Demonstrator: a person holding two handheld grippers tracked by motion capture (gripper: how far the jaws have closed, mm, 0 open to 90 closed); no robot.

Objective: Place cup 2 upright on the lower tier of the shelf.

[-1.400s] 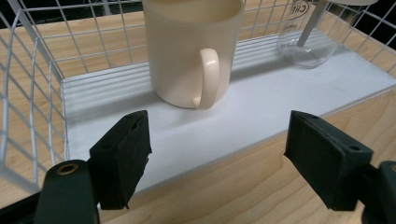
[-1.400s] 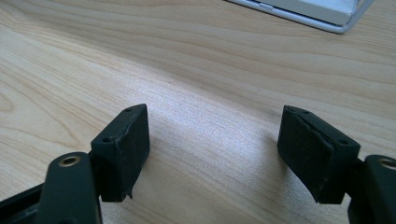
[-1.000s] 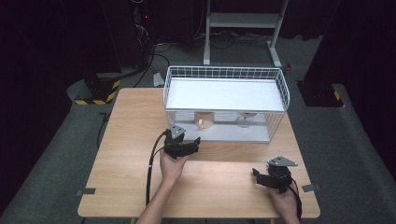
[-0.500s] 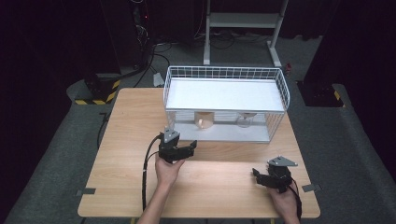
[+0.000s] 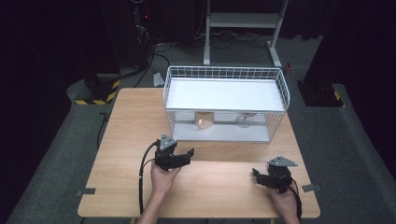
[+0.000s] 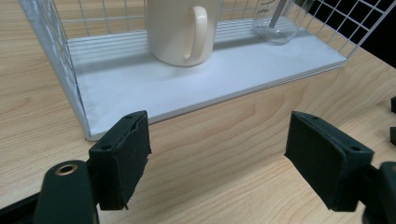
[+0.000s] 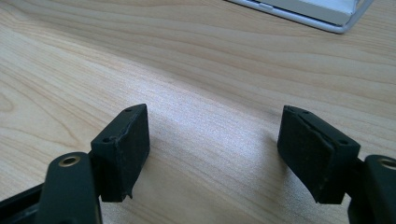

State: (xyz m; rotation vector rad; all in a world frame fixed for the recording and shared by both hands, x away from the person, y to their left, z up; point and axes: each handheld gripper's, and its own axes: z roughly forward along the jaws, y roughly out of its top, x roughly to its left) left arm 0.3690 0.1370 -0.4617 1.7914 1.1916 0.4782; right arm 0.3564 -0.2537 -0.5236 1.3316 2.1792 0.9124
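While both claws hang empty with jaws spread wide, nothing looks grasped yet: the right claw (image 5: pixel 261 176) sits nearest, well short of the wire rack (image 5: pixel 280 88), over bare pale-grained desk (image 5: pixel 130 121). The left claw (image 6: pixel 217 154) faces the rack's lower shelf, where the glossy cream mug (image 6: pixel 183 30) stands beside a clear glass (image 6: pixel 276 23).

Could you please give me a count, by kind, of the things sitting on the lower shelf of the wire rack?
Mugs: 1, a cream mug with its handle facing the left gripper view.
Glasses: 1, a clear glass to the mug's right in that view.
Total: 2 on the lower shelf of the wire rack.
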